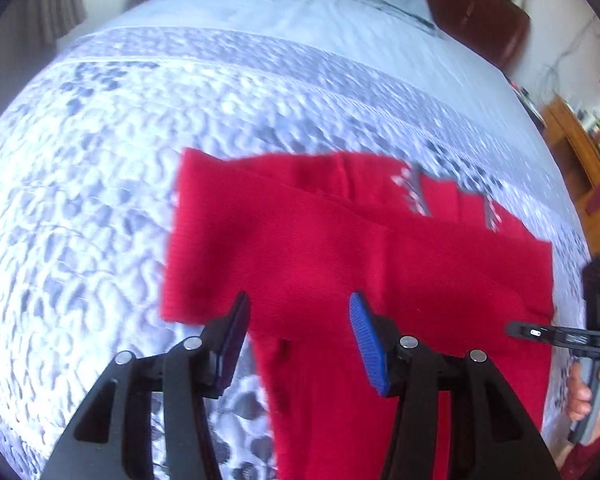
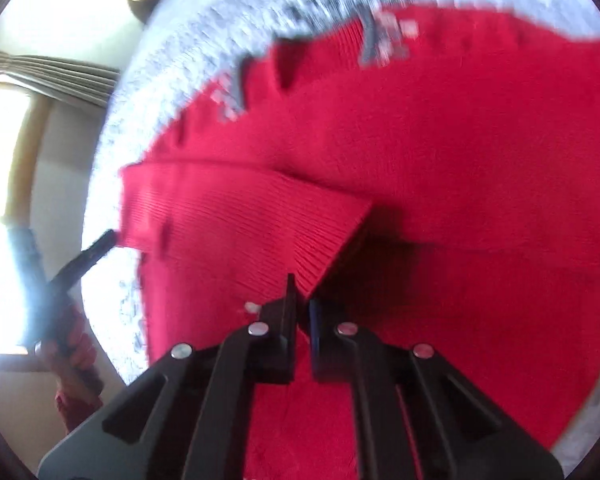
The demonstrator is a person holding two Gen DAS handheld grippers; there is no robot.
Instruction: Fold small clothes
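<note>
While the red ribbed knitted garment (image 1: 340,264) lies spread on the blue-and-white quilted bed cover (image 1: 100,200), partly folded with one layer laid across another, the two claws take different roles. The right claw (image 2: 302,300) has its jaws pressed together on the ribbed corner of a folded-over flap (image 2: 260,216), pinching it just at the hem; I judge this hold is meant to carry the flap across the body of the garment without letting the knit slump. The left claw (image 1: 300,320) hangs above the near part of the garment with its blue-padded fingers (image 1: 366,344) spread apart and nothing between them, free either to pin the cloth flat or to take another edge. Grey and white patterned trim (image 1: 414,192) shows at the far edge, so that end probably sets the fold line. Motion blur softens both views.
</note>
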